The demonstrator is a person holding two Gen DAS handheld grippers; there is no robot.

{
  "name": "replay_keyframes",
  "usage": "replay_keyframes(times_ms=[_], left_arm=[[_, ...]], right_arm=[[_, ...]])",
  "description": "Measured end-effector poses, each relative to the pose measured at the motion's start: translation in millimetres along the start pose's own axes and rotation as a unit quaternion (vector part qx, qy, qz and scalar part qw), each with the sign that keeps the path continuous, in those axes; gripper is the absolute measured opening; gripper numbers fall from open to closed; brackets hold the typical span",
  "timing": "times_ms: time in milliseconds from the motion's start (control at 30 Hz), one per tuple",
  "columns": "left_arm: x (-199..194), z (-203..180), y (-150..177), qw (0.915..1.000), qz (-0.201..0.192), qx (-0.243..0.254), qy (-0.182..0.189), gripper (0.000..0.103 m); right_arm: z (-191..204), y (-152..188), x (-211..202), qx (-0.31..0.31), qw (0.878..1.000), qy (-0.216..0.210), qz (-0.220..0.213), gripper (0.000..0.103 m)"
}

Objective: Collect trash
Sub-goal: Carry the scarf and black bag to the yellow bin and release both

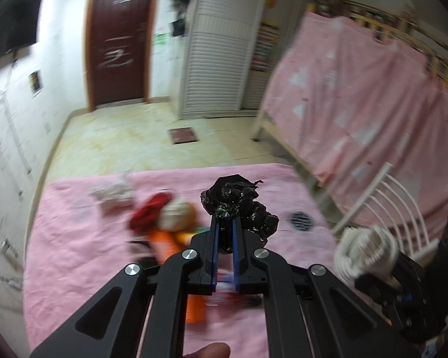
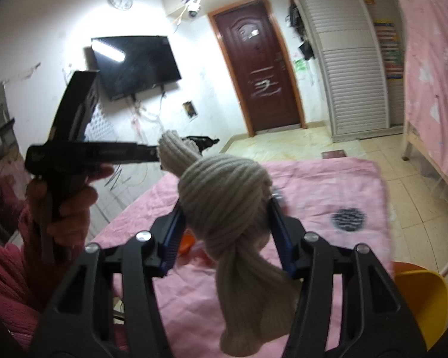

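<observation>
Trash items lie on a pink cloth point(image 1: 74, 223) with a soft, wrinkled weave, spread flat over pale glossy floor tiles point(image 1: 110, 137). Reading the left wrist view from left to right, we see a crumpled whitish wad point(image 1: 113, 192), a red bundle point(image 1: 147, 211), a rounded tan object point(image 1: 177, 213) and an orange piece point(image 1: 164, 243) below them; blur prevents us from identifying these further. At centre, we hold the left gripper point(image 1: 225, 219) fully closed, its blue-lined fingers point(image 1: 215, 238) pinching a crumpled black plastic bag point(image 1: 233, 198), glossy and creased, raised above the cloth. A dark round printed patch point(image 1: 301, 221) marks the cloth further right. At the right edge, the right gripper point(image 1: 403, 280) carries a ribbed cream knitted item point(image 1: 364, 252), in front of a white slatted chair back point(image 1: 394, 205).

In the right wrist view, a hand point(image 2: 71, 205) in a pink knitted sleeve point(image 2: 6, 283) grips the black handle of the left tool at left. At centre, we keep the right gripper point(image 2: 227, 205) roughly half open, its jaws clamped on both sides of the knitted item point(image 2: 224, 197), which is tied into a rounded knot with a ribbed tail hanging down. A smooth yellow container point(image 2: 424, 298) sits at lower right; its contents cannot be determined.
</observation>
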State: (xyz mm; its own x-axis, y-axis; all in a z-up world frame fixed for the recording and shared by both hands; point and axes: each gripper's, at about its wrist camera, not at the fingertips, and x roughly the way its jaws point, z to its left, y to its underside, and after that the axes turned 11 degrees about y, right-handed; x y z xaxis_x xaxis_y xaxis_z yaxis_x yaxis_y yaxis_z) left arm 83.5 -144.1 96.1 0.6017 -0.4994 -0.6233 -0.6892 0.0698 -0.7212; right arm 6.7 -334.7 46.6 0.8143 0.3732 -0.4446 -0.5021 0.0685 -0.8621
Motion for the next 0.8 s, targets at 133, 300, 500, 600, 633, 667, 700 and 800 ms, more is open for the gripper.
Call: replay_keyframes(times_ms=[133,300,500,600,633,667,700,800], left_arm=[[19.0,-53.3,4.6,0.9985,0.018,0.027,0.045,0.0],[58.9,-106.0,16.1,0.9919,0.068,0.022,0.105,0.0],[122.4,-150.6,34.2,0.9815,0.124,0.014,0.145,0.001],[149.4,-163.6,43.1,0.9779,0.139,0.01,0.156,0.001],[158.9,-167.9,45.9,0.9753,0.149,0.009,0.162,0.001],[165.1,-172.7,47.9,0.9734,0.158,0.011,0.166,0.006],[171.9,-178.1,50.9,0.9704,0.167,0.015,0.174,0.014],[177.7,-184.4,53.9,0.9686,0.171,0.024,0.179,0.062]], right_arm=[[-32.4,1.6,-26.2,0.024,0.999,0.026,-0.021,0.052],[-83.1,7.6,-62.7,0.073,0.993,0.067,-0.063,0.052],[-129.1,14.9,-97.5,0.121,0.981,0.115,-0.1,0.052],[-142.7,20.6,-102.0,0.133,0.976,0.136,-0.103,0.052],[-148.4,22.9,-102.6,0.137,0.975,0.144,-0.103,0.052],[-154.2,25.0,-103.2,0.142,0.973,0.15,-0.102,0.052],[-160.2,27.1,-102.4,0.148,0.972,0.154,-0.102,0.052],[-176.2,32.3,-102.1,0.17,0.968,0.156,-0.1,0.053]])
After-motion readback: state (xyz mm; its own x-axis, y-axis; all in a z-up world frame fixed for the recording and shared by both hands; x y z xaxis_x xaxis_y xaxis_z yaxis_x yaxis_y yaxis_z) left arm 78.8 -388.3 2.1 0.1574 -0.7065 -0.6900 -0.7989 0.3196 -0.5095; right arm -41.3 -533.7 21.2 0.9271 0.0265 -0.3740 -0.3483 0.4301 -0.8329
